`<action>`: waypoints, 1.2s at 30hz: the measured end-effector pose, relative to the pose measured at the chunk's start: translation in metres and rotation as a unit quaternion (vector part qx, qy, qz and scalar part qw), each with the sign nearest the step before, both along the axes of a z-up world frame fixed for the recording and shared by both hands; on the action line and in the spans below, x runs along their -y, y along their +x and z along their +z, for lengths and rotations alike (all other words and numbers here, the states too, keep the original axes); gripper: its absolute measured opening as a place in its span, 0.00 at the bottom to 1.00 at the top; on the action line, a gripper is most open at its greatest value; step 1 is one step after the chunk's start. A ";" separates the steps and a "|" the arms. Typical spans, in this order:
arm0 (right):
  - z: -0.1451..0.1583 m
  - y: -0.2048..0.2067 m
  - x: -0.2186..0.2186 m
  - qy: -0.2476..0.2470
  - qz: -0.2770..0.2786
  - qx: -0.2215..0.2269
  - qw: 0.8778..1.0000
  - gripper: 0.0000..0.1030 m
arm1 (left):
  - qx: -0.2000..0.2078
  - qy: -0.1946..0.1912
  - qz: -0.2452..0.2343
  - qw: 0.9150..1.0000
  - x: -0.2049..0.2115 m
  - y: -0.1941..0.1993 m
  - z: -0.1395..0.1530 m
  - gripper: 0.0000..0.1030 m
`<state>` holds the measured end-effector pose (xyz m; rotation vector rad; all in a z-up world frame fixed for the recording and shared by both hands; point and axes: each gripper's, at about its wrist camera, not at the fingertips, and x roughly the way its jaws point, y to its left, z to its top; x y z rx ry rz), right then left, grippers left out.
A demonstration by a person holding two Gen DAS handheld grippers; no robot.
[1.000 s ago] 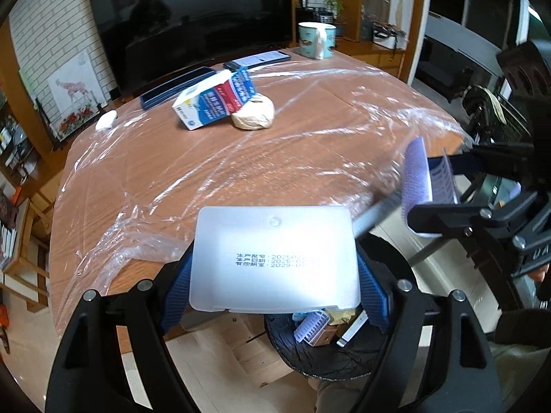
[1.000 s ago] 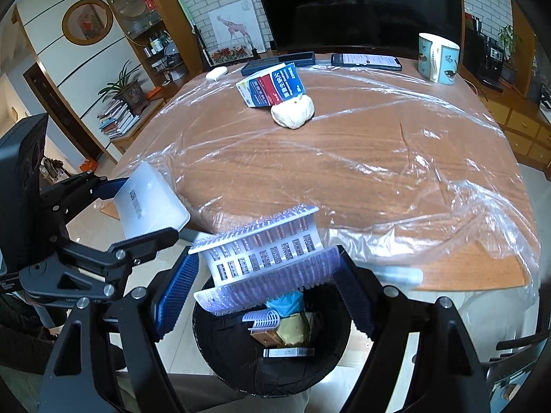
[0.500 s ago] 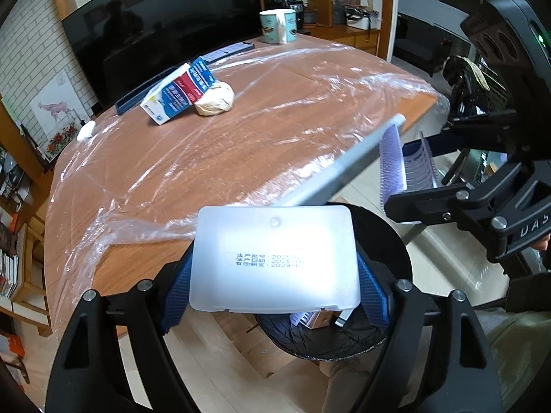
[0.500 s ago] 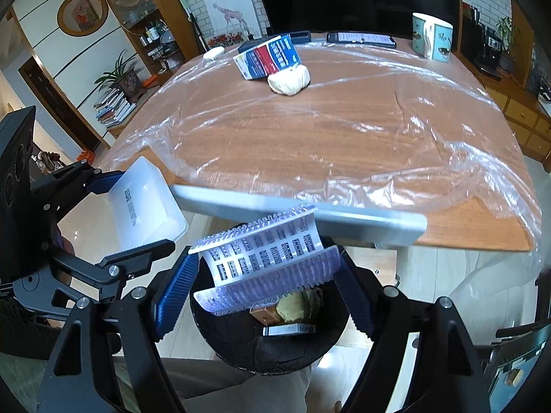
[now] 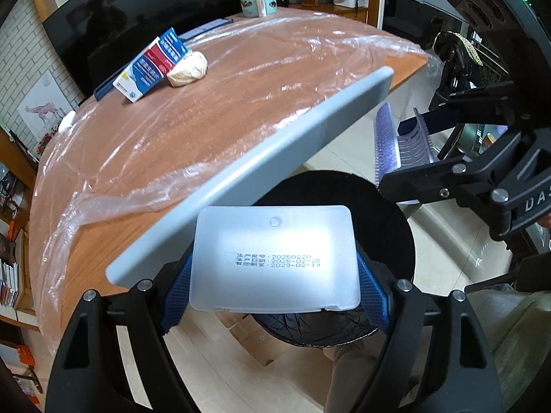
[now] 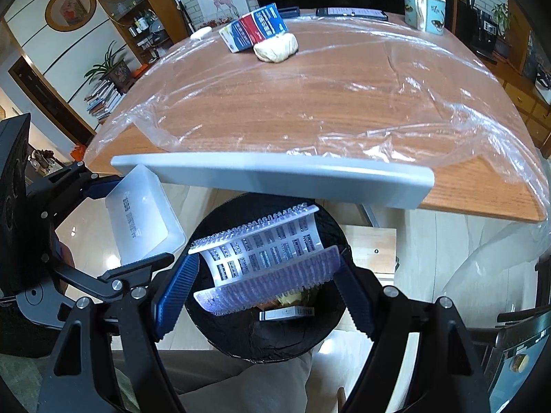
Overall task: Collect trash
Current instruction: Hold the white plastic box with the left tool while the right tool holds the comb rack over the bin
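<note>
My left gripper (image 5: 273, 287) is shut on a translucent white plastic tray (image 5: 275, 258) with a printed date, held over the black-lined trash bin (image 5: 389, 213). The tray also shows in the right wrist view (image 6: 141, 216). My right gripper (image 6: 263, 284) is shut on a purple blister strip (image 6: 261, 258), held above the bin (image 6: 275, 337), which holds other rubbish. A blue, red and white carton (image 6: 253, 27) and a crumpled tissue ball (image 6: 277, 48) lie at the far side of the table.
The wooden table (image 6: 310, 96) is covered with clear plastic film. A grey bar (image 6: 272, 175) sits along its near edge, above the bin. A mug (image 6: 423, 8) and a phone (image 6: 351, 12) stand at the back. A TV is behind.
Both grippers have pulled back from the table and lowered toward the bin, each still holding its item. The grey bar and bin now fill more of both views.
</note>
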<state>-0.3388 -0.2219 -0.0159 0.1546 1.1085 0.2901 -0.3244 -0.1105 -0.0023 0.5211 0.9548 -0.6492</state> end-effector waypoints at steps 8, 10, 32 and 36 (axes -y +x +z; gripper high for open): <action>-0.013 0.001 -0.005 -0.010 0.005 -0.013 1.000 0.75 | -0.009 0.012 0.001 1.000 0.002 0.000 -0.016 0.80; -0.016 0.001 -0.007 -0.012 0.007 -0.017 1.000 0.75 | -0.012 0.014 0.001 1.000 0.002 0.000 -0.019 0.80; -0.043 0.005 -0.018 -0.032 0.025 -0.045 0.998 0.75 | -0.030 0.031 0.009 0.999 0.004 0.009 -0.044 0.80; -0.044 0.007 -0.018 -0.033 0.026 -0.048 0.998 0.75 | -0.030 0.034 0.010 0.999 0.005 0.011 -0.046 0.80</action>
